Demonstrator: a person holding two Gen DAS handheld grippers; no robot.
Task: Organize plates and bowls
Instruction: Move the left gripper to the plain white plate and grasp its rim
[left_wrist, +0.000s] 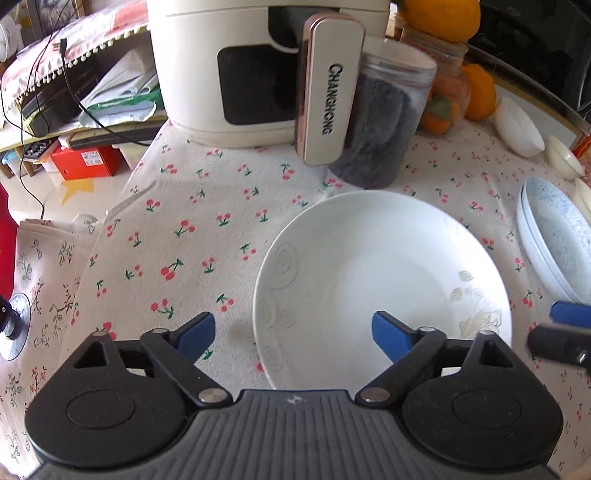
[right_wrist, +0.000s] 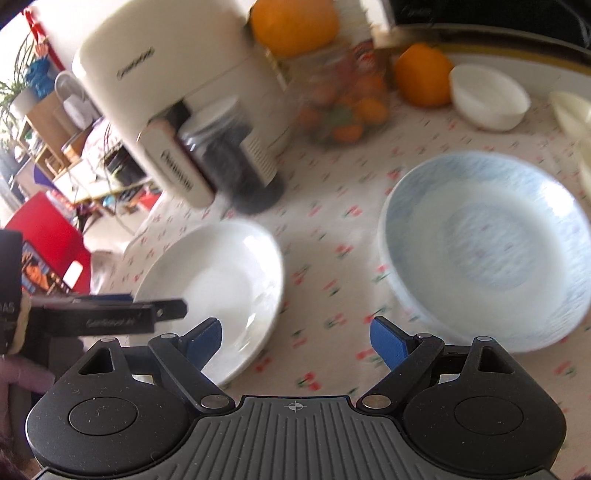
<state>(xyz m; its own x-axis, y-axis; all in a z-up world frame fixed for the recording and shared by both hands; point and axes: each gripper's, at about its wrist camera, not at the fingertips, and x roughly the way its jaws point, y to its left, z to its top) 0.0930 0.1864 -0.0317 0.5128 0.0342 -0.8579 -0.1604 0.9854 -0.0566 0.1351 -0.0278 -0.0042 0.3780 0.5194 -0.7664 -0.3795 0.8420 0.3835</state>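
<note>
Closest to us, the left gripper (left_wrist: 293, 334) hangs tilted down over the near rim of the plain white deep plate with an embossed swirl pattern (left_wrist: 382, 291), its blue pads spread wide, one over the cloth and one over the plate's inside, nothing pinched between them. That straddle looks like a line-up to take the plate by its rim.

Beside it, the right gripper (right_wrist: 295, 338) is just as wide open and empty, poised over the bare cherry-print tablecloth (right_wrist: 332, 258) in the gap between the white plate (right_wrist: 218, 284) and the pale blue speckled plates (right_wrist: 487, 254). In the left wrist view those blue ones show two rims, so they already sit stacked, which would explain why they are set off to that side: my guess is that's the collecting pile.

Further back, a small white bowl (right_wrist: 487, 96) and some cream-coloured dishes (left_wrist: 563, 157) wait near the table's far edge, not yet sorted.

Behind everything stand a clear plastic jar of dark contents (left_wrist: 384, 122), the cream air fryer with a long handle (left_wrist: 258, 70) and several oranges (right_wrist: 423, 74), crowding the back and leaving only the front cloth as working room.
</note>
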